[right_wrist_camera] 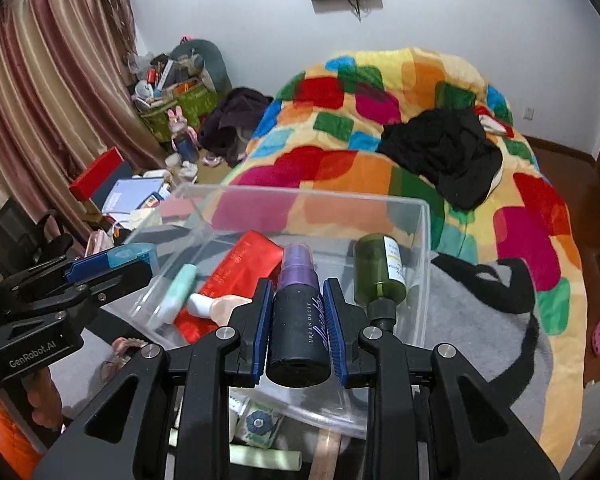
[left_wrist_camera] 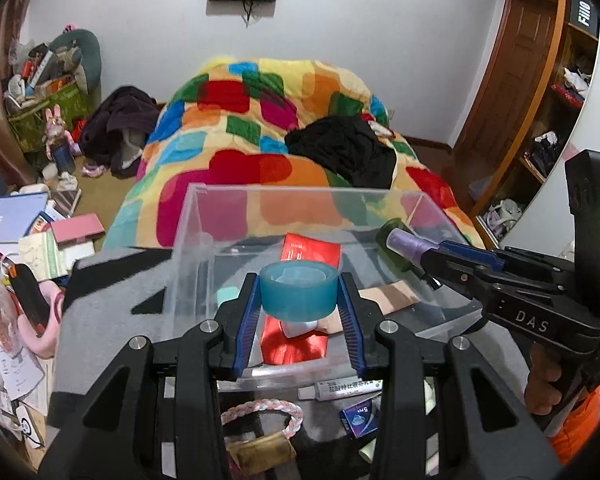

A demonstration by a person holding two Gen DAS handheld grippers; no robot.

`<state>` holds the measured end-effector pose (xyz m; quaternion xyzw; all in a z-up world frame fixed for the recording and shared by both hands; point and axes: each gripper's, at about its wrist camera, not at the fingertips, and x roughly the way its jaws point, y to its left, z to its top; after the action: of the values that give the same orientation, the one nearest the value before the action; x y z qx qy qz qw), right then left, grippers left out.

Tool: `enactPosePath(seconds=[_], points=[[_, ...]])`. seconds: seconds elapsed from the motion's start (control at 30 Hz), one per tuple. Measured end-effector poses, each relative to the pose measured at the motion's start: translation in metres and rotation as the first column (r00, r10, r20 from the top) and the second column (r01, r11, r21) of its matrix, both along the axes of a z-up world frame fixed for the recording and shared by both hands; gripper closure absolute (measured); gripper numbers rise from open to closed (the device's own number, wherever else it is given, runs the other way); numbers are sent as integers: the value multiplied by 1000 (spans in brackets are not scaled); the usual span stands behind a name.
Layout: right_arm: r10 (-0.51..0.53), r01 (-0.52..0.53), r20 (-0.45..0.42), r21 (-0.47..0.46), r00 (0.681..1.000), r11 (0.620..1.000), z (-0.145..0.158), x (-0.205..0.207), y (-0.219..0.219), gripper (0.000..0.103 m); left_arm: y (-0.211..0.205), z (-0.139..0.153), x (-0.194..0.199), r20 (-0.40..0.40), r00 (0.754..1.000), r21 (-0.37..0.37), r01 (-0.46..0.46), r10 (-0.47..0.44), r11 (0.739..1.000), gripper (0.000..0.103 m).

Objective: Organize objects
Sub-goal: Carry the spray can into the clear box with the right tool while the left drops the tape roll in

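The blue tape roll (left_wrist_camera: 298,288) sits clamped between the left claw (left_wrist_camera: 299,312) pads, held over the clear plastic bin (left_wrist_camera: 400,196). Just beside it, the right claw (right_wrist_camera: 296,320) is clamped on a purple-capped spray bottle (right_wrist_camera: 298,308), also above the bin, where a red pouch (right_wrist_camera: 236,276) and a green bottle (right_wrist_camera: 378,270) lie.

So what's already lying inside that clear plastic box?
In the clear box: a red foil packet, a green bottle on its side, a mint tube and a peach tube. The held spray bottle and tape roll hide part of the floor.
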<state>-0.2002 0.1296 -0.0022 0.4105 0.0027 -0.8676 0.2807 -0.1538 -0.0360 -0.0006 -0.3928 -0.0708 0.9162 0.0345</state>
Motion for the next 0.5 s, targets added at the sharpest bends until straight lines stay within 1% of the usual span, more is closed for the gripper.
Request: enactPosePath(seconds=[0.17, 0.33, 0.4, 0.47, 0.5], points=[[37, -38, 18, 42, 999, 998, -12, 1, -10, 80, -1, -11, -5, 49, 999, 15, 5, -5, 1000, 65], [36, -36, -5, 77, 999, 996, -11, 6, -14, 80, 0, -8, 2, 43, 999, 14, 6, -7, 1000, 63], [33, -32, -5, 73, 999, 997, -8, 10, -10, 79, 0, -2, 8, 31, 1000, 5, 8, -8, 1000, 57], [26, -25, -5, 68, 1000, 997, -5, 13, -6, 79, 1, 4, 16, 9, 1000, -9, 6, -6, 1000, 53], [22, -21, -6, 66, 1000, 998, -3, 15, -4, 78, 1, 7, 20, 2, 1000, -12, 5, -5, 1000, 49]])
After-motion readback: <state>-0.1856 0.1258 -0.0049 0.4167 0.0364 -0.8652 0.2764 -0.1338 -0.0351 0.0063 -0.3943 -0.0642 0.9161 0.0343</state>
